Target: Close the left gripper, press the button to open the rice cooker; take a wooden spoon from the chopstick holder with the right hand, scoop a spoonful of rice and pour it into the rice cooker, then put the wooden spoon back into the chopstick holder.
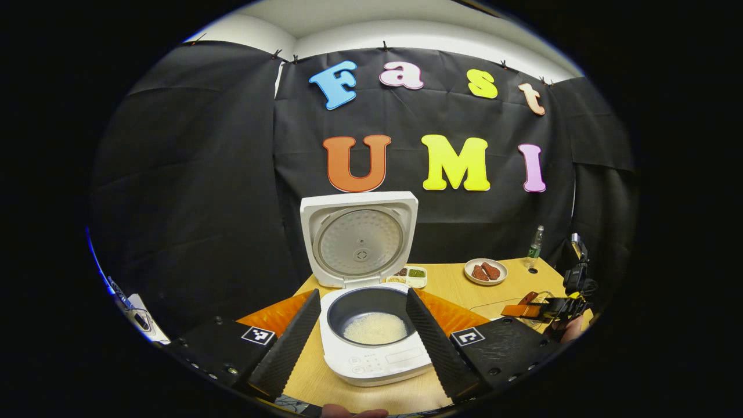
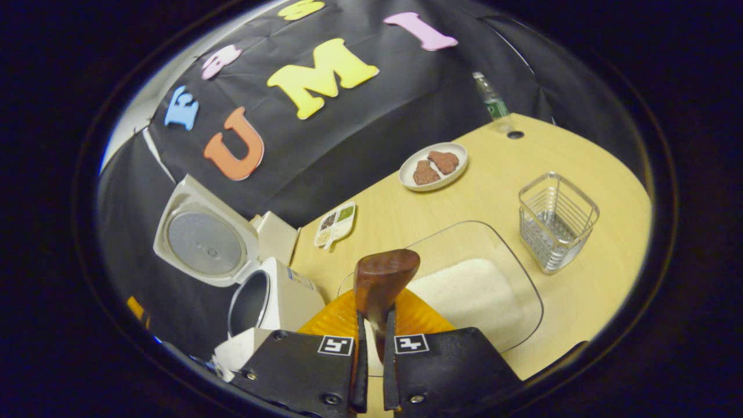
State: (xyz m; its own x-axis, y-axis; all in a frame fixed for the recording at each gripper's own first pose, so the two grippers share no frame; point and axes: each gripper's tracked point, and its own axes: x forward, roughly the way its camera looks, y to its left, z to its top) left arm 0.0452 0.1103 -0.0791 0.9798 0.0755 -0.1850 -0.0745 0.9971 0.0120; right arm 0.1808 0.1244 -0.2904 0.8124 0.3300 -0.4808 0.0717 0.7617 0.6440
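Right gripper [image 2: 371, 348] clamps wooden spoon [image 2: 383, 284] by its handle – long axis along the fingers, bowl pointing forward | rice cooker [image 2: 255, 273] lies left, lid up, rice already in pot | rice tray [image 2: 464, 296] beneath spoon | chopstick holder [image 2: 556, 220] ahead-right near table's [image 2: 586, 174] right edge – probable return target | left gripper [image 1: 363, 342] wide, straddling cooker.

Your left gripper [image 1: 363, 331] and right gripper [image 2: 371, 371] have dark textured plates — each bearing square black-and-white markers, silver screws, and possibly ribbed finger faces.
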